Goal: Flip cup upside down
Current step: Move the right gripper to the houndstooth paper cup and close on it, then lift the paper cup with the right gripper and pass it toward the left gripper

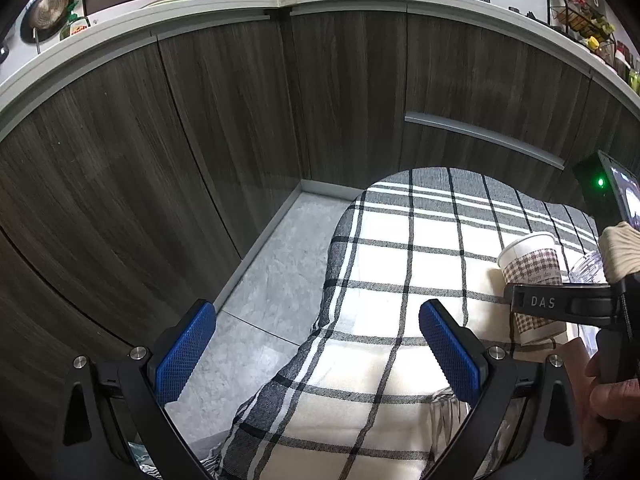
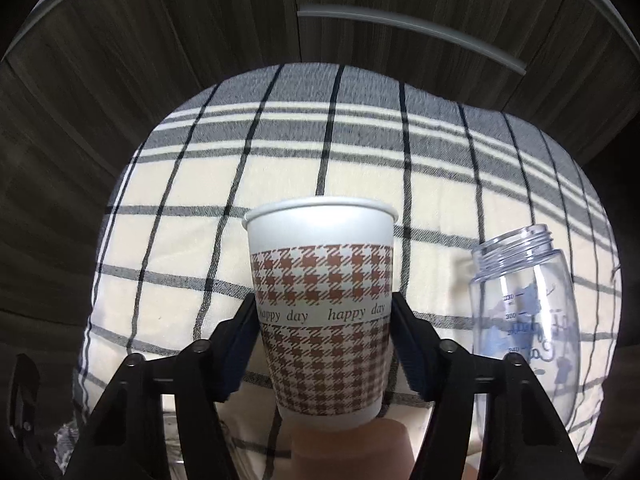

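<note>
A white paper cup [image 2: 322,312] with a brown houndstooth band and "happy day" lettering stands upright, rim up, on a pinkish object [image 2: 352,452] over the plaid cloth [image 2: 208,184]. My right gripper [image 2: 322,344] is shut on the cup, its fingers pressing both sides at mid-height. In the left wrist view the cup [image 1: 530,268] shows at the far right with the right gripper's black finger [image 1: 560,304] across it. My left gripper [image 1: 316,356] is open and empty, blue pads wide apart, left of the cup over the cloth's edge.
A clear plastic bottle [image 2: 528,320] with no cap stands right of the cup. The plaid cloth [image 1: 400,260] covers a low table. Dark wood cabinets [image 1: 200,140] and grey floor [image 1: 272,280] lie beyond and to the left.
</note>
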